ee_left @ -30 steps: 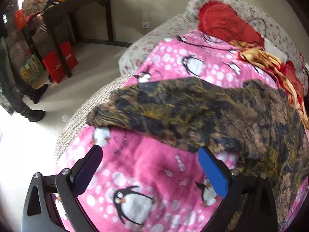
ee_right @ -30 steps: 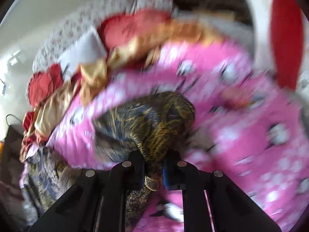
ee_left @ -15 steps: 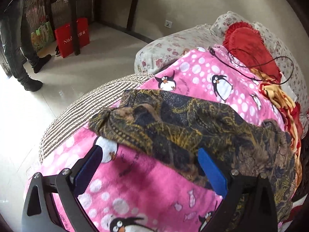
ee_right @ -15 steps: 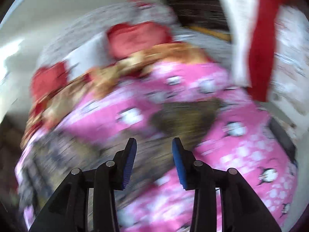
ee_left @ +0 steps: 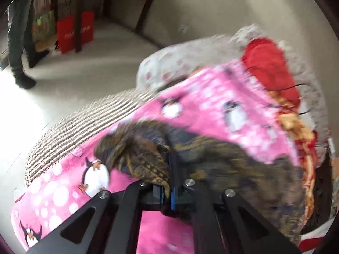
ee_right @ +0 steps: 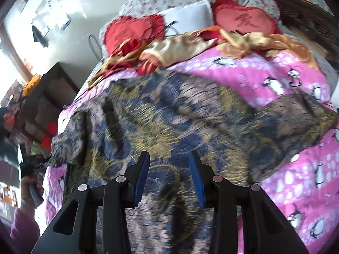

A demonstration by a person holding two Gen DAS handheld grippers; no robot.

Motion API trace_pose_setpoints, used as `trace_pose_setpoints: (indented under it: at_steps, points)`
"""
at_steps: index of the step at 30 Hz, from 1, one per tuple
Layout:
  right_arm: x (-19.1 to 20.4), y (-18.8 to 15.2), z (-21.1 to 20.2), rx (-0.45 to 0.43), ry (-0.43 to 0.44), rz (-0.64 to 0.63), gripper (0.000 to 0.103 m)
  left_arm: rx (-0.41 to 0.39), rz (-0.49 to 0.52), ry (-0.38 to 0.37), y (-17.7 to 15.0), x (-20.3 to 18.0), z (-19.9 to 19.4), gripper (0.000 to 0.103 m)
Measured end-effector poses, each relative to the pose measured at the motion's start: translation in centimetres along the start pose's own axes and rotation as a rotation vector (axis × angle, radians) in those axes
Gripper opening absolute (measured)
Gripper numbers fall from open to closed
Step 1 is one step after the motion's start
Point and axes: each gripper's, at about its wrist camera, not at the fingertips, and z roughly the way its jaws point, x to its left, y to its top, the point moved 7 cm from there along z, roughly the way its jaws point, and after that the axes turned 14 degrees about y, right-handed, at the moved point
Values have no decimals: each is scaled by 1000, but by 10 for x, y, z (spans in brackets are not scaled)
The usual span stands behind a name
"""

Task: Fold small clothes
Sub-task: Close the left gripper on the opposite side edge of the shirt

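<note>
Left wrist view: we find the left hand-held gripper (ee_left: 167, 192) clamped on a bunched edge of the patterned garment (ee_left: 222, 165), which lies on the pink penguin blanket (ee_left: 63, 194) covering the bed.

Right wrist view: the right hand-held gripper (ee_right: 168, 177) hangs over the garment (ee_right: 180, 116), its blue pads (ee_right: 141, 177) apart and gripping nothing. The cloth lies spread and rumpled. We judge folding barely begun; no neat fold is evident yet.
</note>
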Motion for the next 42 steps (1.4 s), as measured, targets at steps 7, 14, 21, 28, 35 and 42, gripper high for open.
trace_pose_setpoints:
  at_steps: [7, 14, 21, 28, 35, 42]
  points:
    - [6, -9, 12, 28, 35, 14, 32, -228, 239, -194, -19, -94, -111, 4]
    - [1, -10, 3, 16, 40, 32, 32, -211, 517, -329, -97, -211, -145, 4]
    - [-11, -17, -10, 24, 26, 36, 32, -176, 642, -305, -152, -256, -133, 4]
    - [-18, -20, -14, 21, 28, 59, 32, -169, 677, -292, -171, -265, -131, 4]
    - [-16, -19, -12, 25, 30, 54, 32, -157, 689, -296, -177, -269, -128, 4]
    - [-17, -22, -9, 35, 31, 56, 32, -148, 713, -301, -188, -275, -125, 4]
